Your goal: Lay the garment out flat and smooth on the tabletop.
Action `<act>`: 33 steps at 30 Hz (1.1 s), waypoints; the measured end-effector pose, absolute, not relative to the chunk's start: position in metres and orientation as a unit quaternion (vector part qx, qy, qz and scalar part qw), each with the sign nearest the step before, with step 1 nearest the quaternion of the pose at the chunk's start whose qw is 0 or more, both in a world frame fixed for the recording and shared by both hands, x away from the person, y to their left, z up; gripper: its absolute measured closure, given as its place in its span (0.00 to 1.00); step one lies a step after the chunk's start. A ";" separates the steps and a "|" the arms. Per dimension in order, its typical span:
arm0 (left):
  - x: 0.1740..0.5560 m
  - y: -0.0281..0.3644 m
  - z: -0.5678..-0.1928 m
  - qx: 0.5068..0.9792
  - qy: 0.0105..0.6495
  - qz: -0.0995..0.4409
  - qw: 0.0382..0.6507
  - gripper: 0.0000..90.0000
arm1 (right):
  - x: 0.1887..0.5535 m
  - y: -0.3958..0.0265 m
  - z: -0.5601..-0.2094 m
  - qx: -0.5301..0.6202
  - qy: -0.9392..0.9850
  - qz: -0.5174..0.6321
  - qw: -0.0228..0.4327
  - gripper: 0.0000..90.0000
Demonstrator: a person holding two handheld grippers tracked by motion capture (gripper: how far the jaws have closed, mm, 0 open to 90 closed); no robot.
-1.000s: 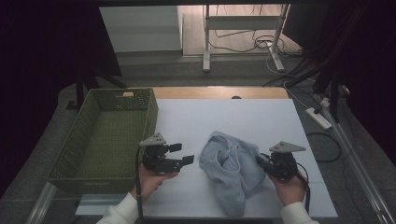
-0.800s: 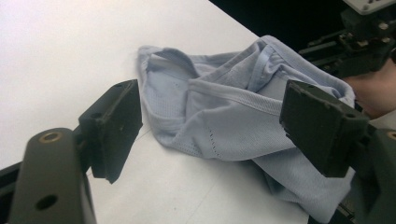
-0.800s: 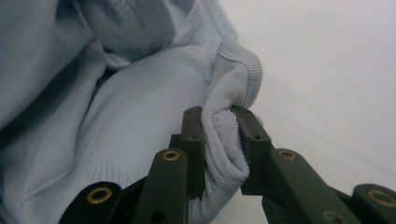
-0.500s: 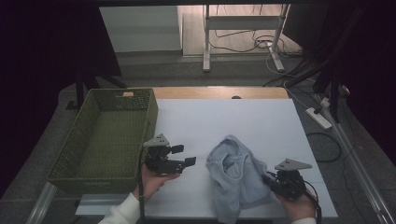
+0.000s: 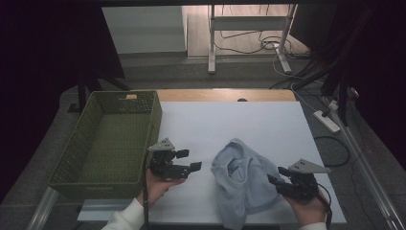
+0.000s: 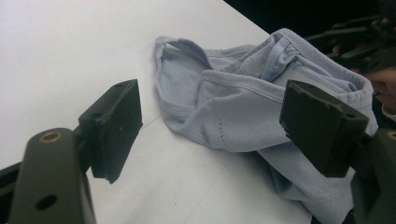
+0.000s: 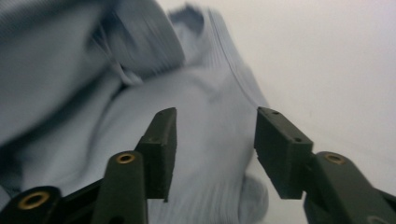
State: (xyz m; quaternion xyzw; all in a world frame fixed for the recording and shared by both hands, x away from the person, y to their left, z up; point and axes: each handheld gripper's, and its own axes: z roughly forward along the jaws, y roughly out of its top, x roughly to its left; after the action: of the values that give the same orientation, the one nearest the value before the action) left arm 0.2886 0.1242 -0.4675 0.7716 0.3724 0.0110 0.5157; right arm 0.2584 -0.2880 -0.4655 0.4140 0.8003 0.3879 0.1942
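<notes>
High view: the light blue garment (image 5: 242, 184) lies crumpled on the white table sheet (image 5: 230, 129), toward my edge and right of centre, and I'm using it as the landmark. My left gripper (image 5: 187, 160) sits just left of the garment with a strip of bare sheet between them; jaws spread, nothing between them, pointing at the cloth. My right gripper (image 5: 274, 176) is at the garment's right edge, tips at the cloth (contact not resolvable from up here). The green basket (image 5: 103, 139) stands well left of the garment, beyond my left hand (image 5: 160, 184), on the table's left side. My right hand (image 5: 306, 208) is below and right of the garment, at the near table edge. Left gripper view: left gripper (image 6: 210, 126) is parted wide, both pads clear of the garment (image 6: 243, 112), which lies ahead between them on the sheet (image 6: 60, 51), a ribbed band and folds facing me; the other gripper (image 6: 359, 44) shows dark behind the garment's far side. Right gripper view: right gripper (image 7: 215, 144) has just been opening, the jaws now stand partly apart, pads not pressing. The garment (image 7: 140, 93) spreads beneath and beyond the gap, bunched and blurred to the left (fabric runs under both pads), with bare white sheet (image 7: 336, 60) to the right of it.
</notes>
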 end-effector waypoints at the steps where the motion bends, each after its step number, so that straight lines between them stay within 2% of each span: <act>1: 0.289 0.124 -0.468 0.771 0.373 0.010 0.516 0.24 | 0.258 -0.285 -0.460 0.398 0.800 0.409 0.184 0.52; 6: 0.289 0.125 -0.468 0.771 0.373 0.012 0.516 0.24 | 0.250 -0.267 -0.457 0.354 0.810 0.445 0.144 0.52; 13: 0.289 0.128 -0.465 0.768 0.375 0.014 0.519 0.24 | 0.243 -0.207 -0.468 0.297 0.839 0.446 0.097 0.52; 28: 0.289 0.132 -0.464 0.764 0.379 0.018 0.522 0.24 | 0.242 -0.109 -0.504 0.204 0.894 0.394 0.066 0.60; 33: 0.290 0.133 -0.465 0.765 0.379 0.018 0.520 0.24 | 0.246 -0.105 -0.509 0.207 0.896 0.389 0.060 0.60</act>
State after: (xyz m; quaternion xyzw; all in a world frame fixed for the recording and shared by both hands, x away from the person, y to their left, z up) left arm 0.2898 0.1327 -0.4655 0.7651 0.3794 0.0175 0.5199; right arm 0.2464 -0.1049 -0.5090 0.2069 0.8958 0.3888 0.0600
